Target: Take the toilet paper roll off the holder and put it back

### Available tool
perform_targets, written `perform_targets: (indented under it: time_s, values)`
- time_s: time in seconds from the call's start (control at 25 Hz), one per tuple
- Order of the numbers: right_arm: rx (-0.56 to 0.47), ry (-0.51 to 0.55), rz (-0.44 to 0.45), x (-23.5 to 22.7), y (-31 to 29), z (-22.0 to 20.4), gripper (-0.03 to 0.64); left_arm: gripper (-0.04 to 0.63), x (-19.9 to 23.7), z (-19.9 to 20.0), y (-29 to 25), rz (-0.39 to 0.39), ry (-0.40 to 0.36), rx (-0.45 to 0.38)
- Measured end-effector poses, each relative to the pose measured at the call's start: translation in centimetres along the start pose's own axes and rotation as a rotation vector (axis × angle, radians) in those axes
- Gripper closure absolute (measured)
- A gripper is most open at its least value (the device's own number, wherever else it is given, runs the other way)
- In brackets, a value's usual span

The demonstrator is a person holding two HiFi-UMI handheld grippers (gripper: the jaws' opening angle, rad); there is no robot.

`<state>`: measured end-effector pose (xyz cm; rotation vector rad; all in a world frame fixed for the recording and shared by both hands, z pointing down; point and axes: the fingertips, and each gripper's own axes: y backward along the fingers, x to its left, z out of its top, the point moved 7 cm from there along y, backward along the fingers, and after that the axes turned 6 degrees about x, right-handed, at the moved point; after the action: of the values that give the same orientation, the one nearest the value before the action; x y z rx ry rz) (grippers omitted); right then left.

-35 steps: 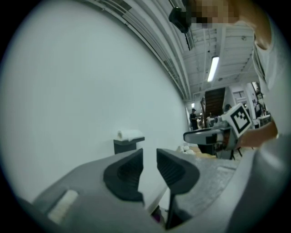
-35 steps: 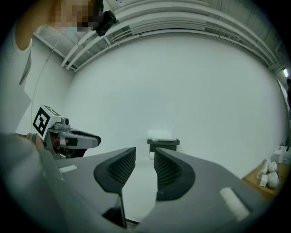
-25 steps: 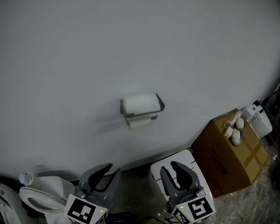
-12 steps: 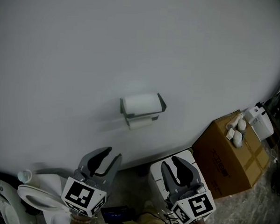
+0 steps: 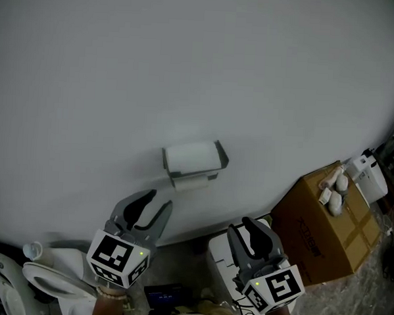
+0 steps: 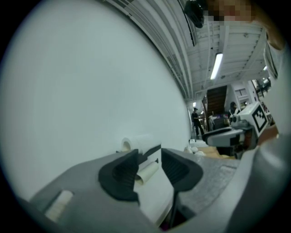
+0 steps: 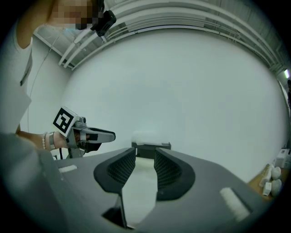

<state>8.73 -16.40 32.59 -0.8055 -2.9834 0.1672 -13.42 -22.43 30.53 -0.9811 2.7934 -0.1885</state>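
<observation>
- Toilet paper roll (image 5: 192, 157) sits on its holder (image 5: 222, 155) on the wall, long axis level along the wall, ahead of both grippers, untouched.
- Left gripper (image 5: 156, 203) looks nearer; its fingers have just been opening, nothing between them.
- Right gripper (image 5: 243, 230): fingers stand apart, empty.

White toilet paper roll (image 5: 192, 157), lying horizontally in a dark grey holder (image 5: 222, 155) mounted on the pale wall (image 5: 188, 67), well above the wall's bottom edge. A short loose sheet (image 5: 194, 184) hangs beneath the holder.
</observation>
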Motion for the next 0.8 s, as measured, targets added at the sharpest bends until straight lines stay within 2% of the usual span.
perform_targets:
  time_s: [0.56, 0.8]
  values:
    - [0.01, 0.005, 0.004, -3.4, -0.8, 0.0, 0.503, 0.437, 2.5, 0.8, -5.8, 0.027, 0.021, 0.046]
    - [0.008, -0.001, 0.011, -4.6, -1.1, -0.2, 0.503, 0.416, 3.5, 0.7, -7.6, 0.046, 0.055, 0.055]
